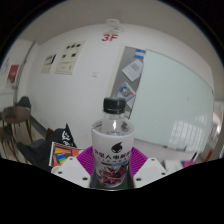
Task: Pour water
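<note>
A clear plastic water bottle [112, 150] with a black cap [113, 103] fills the lower centre of the frame, upright between the fingers of the tool [110, 173]. Its base is cut off at the bottom edge, and the small print on its white and magenta label [111, 161] cannot be read. The tool's white fingers show only as short stubs at either side of the bottle, their magenta pads [139, 160] right against the label. Both seem to press on the bottle, so the tool looks closed on it, though the contact points are partly hidden. The clear upper body of the bottle makes any water level hard to judge.

No worktop shows under the bottle. Behind it rises a white wall [70, 95] bearing a red "3F" sign [109, 37] at top centre and several posted sheets [62, 62] at upper left, too small to read. A large whiteboard [170, 100] tilts across the right half. A dark chair [17, 115] stands at far left, and a patterned, multicoloured object [65, 150] sits at lower left, beside the left finger.
</note>
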Demonstrator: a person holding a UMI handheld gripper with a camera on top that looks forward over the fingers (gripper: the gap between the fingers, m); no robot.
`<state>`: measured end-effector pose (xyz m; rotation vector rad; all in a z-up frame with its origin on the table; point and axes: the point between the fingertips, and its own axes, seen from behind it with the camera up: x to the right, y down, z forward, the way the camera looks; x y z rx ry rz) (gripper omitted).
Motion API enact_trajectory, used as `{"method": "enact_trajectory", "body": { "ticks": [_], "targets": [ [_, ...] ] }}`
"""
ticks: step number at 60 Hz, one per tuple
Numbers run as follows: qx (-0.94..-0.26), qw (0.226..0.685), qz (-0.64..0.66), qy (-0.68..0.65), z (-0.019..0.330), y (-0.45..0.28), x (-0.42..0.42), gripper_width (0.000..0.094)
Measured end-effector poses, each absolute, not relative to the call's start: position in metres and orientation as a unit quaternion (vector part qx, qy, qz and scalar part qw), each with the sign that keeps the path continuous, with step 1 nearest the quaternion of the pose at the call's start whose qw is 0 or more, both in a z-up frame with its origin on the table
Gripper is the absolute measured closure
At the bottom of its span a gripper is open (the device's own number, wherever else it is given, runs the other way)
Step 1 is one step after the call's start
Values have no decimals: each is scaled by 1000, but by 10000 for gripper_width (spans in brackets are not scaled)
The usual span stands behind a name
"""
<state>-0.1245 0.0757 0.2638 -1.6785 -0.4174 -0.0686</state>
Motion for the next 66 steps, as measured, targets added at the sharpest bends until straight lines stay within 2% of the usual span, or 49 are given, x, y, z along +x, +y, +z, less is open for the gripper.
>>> {"method": "enact_trajectory", "body": {
  "ticks": [5,7,16,30,32,37,44,46,50,52,55,66],
  "targets": [
    [-765,626,19,-149,225,79,-110,526],
    [-771,622,20,-131,194,76,-131,526],
    [-798,591,45,-109,128,96,-104,524],
    [-818,563,53,-106,55,94,-100,524],
    [-805,581,56,-104,60,94,-100,516],
    [-800,588,51,-107,59,92,-100,507],
    [-808,578,52,-103,59,94,-101,384],
    [-818,563,47,-105,54,92,-98,329],
    [-836,539,30,-103,48,85,-92,76],
    [-838,537,16,-97,51,81,-84,109],
    [-840,535,1,-88,58,73,-80,83],
    [-841,537,-3,-69,104,9,-91,95]
  ]
}}
